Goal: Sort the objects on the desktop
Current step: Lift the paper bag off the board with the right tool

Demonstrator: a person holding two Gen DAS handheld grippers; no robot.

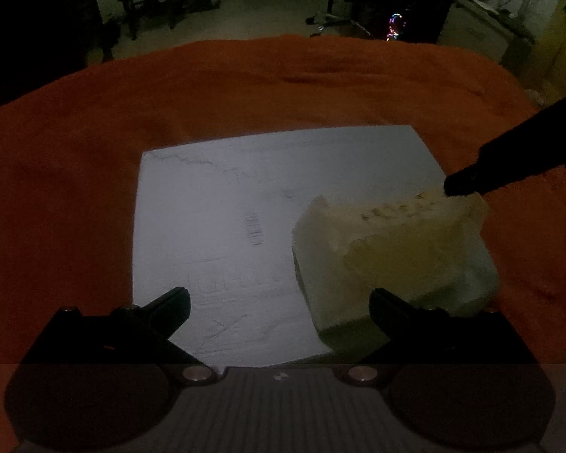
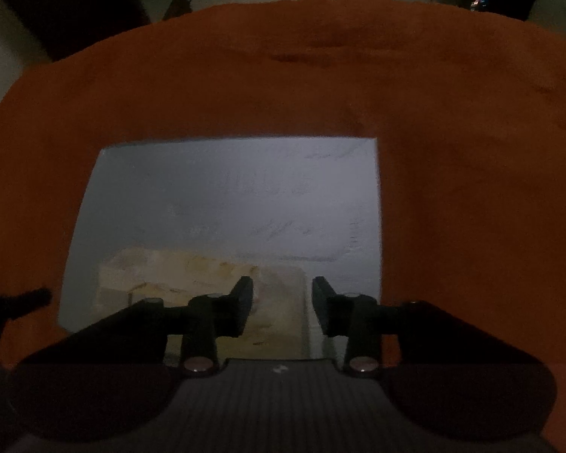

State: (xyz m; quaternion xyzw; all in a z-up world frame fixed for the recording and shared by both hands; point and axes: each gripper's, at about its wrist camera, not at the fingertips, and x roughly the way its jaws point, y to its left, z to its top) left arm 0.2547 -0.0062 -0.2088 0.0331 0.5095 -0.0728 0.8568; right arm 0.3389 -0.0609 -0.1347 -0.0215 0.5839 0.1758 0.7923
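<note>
A pale yellowish, rough-edged block (image 1: pixel 396 256) rests on a white sheet (image 1: pixel 226 226) spread over an orange cloth (image 1: pixel 245 87). My left gripper (image 1: pixel 279 302) is open and empty, low over the sheet, with its right finger just in front of the block. In the right wrist view the block (image 2: pixel 192 275) lies on the sheet (image 2: pixel 245 196). My right gripper (image 2: pixel 282 298) straddles the block's near end, its jaws partly open with a gap on the right side. The right gripper's dark finger (image 1: pixel 468 181) also shows in the left wrist view at the block's far corner.
The orange cloth (image 2: pixel 471 188) covers the whole table and is wrinkled at the far side. Beyond the table's far edge are a dim floor, chairs and a lit computer case (image 1: pixel 395 24). The scene is dark.
</note>
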